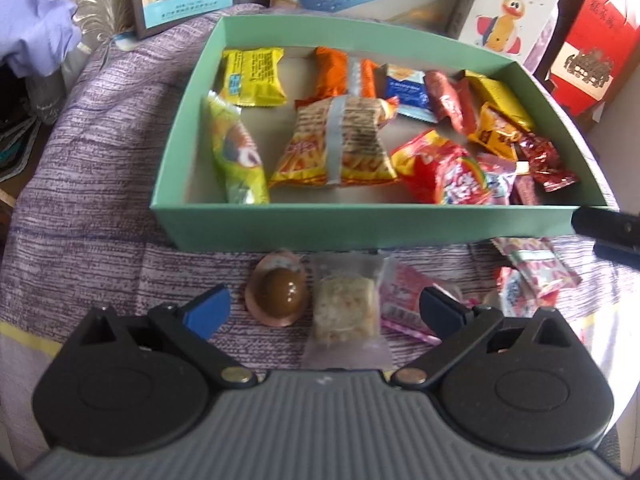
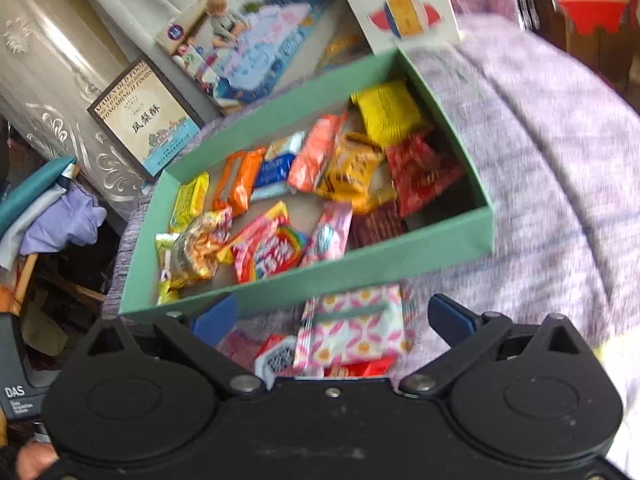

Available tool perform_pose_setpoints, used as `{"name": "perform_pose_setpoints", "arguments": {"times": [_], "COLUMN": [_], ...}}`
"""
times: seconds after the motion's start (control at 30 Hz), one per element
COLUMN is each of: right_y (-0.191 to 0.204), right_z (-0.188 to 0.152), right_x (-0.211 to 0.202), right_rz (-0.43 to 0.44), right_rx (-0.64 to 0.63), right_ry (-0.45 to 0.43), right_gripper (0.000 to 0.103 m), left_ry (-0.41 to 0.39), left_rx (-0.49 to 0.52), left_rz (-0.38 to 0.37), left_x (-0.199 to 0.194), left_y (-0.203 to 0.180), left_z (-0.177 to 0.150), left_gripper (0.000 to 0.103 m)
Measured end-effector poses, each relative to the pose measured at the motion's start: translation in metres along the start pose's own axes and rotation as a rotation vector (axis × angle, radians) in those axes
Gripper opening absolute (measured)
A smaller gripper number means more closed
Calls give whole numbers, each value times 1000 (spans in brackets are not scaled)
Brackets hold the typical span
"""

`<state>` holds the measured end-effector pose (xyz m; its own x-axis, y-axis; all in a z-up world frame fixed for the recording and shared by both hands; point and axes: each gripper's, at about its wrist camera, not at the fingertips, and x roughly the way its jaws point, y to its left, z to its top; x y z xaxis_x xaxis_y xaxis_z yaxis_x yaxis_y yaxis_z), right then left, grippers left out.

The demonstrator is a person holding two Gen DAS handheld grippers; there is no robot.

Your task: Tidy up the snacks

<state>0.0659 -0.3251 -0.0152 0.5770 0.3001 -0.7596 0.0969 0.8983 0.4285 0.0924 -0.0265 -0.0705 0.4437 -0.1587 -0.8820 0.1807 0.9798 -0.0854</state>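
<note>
Below green cardboard box [image 1: 360,224]: left claw [image 1: 324,312] spread around frosted crumbly bar [image 1: 345,312]; right claw [image 2: 334,320] spread.

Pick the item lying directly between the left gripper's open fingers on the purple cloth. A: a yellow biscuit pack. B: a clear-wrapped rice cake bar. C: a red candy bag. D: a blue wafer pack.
B: the clear-wrapped rice cake bar lies between the open fingers of the left gripper, outside the green box that holds the other snacks.
</note>
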Motion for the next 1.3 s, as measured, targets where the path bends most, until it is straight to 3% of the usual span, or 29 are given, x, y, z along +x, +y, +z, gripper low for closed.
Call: {"name": "perform_pose_setpoints", "arguments": {"times": [0.07, 0.17, 0.23, 0.33, 0.6, 0.93, 1.17, 1.3], "right_y": [2, 2, 2, 6, 33, 34, 25, 14], "right_z": [2, 1, -1, -6, -29, -27, -24, -29], "right_x": [7, 20, 27, 36, 35, 23, 9, 6], "right_rz": [-17, -30, -44, -52, -14, 33, 33, 8], "right_rx": [-10, -14, -16, -27, -109, -49, -43, -32], "right_ry": [8, 42, 54, 73, 129, 140, 120, 129], "right_gripper": [69, 55, 54, 54, 54, 56, 56, 56], "left_ry": [-9, -21, -15, -27, -44, -36, -40, -54], "left_rx": [5, 10, 1, 20, 54, 35, 55, 127], "left_rz": [14, 25, 10, -2, -5, -17, -134, -218], "left_x": [2, 4, 6, 5, -4, -16, -33, -39], "left_y": [1, 5, 10, 12, 14, 23, 5, -20], "left_z": [-2, -4, -5, -11, -29, -41, -38, -33], "left_gripper": [102, 84, 74, 70, 69, 69, 66, 65]}}
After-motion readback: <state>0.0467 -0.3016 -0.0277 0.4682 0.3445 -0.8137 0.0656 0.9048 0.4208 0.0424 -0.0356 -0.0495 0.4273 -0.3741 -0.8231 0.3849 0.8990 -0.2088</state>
